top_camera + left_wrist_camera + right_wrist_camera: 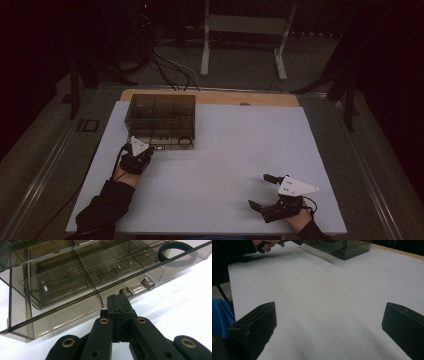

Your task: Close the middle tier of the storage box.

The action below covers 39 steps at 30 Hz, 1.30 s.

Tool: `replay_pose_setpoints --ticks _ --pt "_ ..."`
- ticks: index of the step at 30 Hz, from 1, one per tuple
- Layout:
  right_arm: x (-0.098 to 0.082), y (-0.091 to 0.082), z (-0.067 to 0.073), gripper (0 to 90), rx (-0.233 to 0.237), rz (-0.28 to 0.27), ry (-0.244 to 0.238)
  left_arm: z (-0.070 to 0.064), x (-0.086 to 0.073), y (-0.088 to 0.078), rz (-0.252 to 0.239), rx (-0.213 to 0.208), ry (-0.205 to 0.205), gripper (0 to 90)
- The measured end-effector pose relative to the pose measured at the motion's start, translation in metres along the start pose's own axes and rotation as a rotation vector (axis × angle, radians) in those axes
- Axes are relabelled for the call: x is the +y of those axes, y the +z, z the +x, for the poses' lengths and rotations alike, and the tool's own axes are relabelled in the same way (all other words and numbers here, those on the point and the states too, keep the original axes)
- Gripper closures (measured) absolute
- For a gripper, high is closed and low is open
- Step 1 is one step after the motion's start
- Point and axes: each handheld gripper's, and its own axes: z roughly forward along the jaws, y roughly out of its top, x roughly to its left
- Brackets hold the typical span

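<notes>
Your bench (225,165) carries the smoky compartment box (161,119) at its far left. Your left gripper (119,302) has its jaws clenched empty just short of the front latch (137,287); nudge it squarely. Your right gripper (262,192) rests released, wide, well apart; bring it over to steady the box.

A table (250,97) with a wooden far edge carries a white sheet (235,165) over nearly all its top; a smoky clear plastic compartment box (161,119) sits on the sheet's far left part.
</notes>
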Motion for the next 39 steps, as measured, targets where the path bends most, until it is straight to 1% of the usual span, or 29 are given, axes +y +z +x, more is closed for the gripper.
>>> replay_pose_setpoints --ticks 6,22,31,39 --pt "0.0 0.0 0.0 0.0 0.0 0.0 0.002 0.002 0.001 0.002 -0.009 0.004 -0.003 90.0" --pt "0.0 0.001 -0.001 0.0 0.001 0.001 0.003 0.004 0.004 0.006 0.008 0.013 0.011 90.0" --pt "0.0 0.001 -0.001 0.0 0.001 0.001 0.003 0.007 0.005 0.008 0.01 0.013 0.004 90.0" --pt "0.0 0.0 0.0 0.0 0.001 0.001 0.003 0.006 0.006 0.011 0.016 0.014 0.013 90.0"
